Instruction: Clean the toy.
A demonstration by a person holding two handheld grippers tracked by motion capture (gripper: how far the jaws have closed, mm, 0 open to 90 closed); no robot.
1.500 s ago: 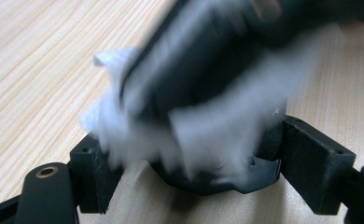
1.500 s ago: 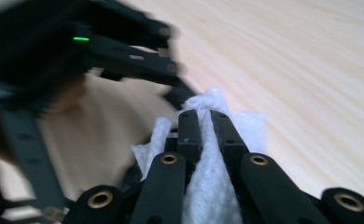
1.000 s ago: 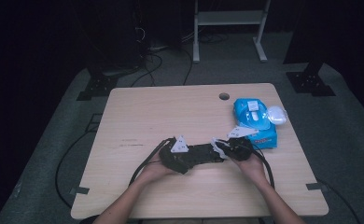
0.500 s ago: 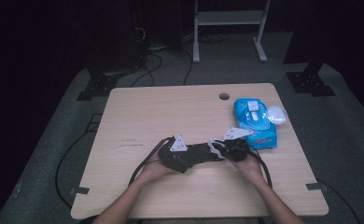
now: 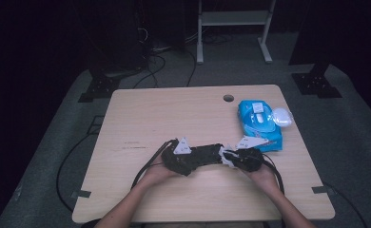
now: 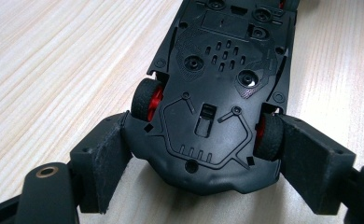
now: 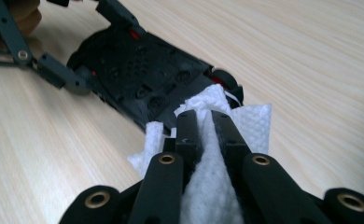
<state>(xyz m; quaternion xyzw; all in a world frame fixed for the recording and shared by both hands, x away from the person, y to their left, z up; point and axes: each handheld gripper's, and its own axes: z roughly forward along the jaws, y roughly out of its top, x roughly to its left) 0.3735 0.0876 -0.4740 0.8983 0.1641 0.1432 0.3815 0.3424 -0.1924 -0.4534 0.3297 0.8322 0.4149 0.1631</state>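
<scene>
A black toy car (image 6: 217,93) with red wheel hubs lies upside down, its underside facing up. My left gripper (image 6: 203,158) is shut on one end of it, the pads (image 6: 306,158) pressing against the wheels on both sides. The car (image 5: 207,154) spans the gap between both hands near the table's front. My right gripper (image 7: 206,126) is shut on a white wipe (image 7: 213,186), which is bunched between the jaws. The wipe's front edge touches the far end of the car's underside (image 7: 143,74). From above, the right gripper (image 5: 231,159) sits at the car's right end and the left gripper (image 5: 193,159) at its left.
A blue pack of wipes (image 5: 259,123) lies on the wooden table (image 5: 174,114) just beyond my right hand, with a white lid or pad (image 5: 282,116) at its right. A cable hole (image 5: 228,98) sits near the far edge. Cables trail off the front left.
My right gripper with the wipe has shifted a little leftward along the car's end. The left gripper and the car stay put.
</scene>
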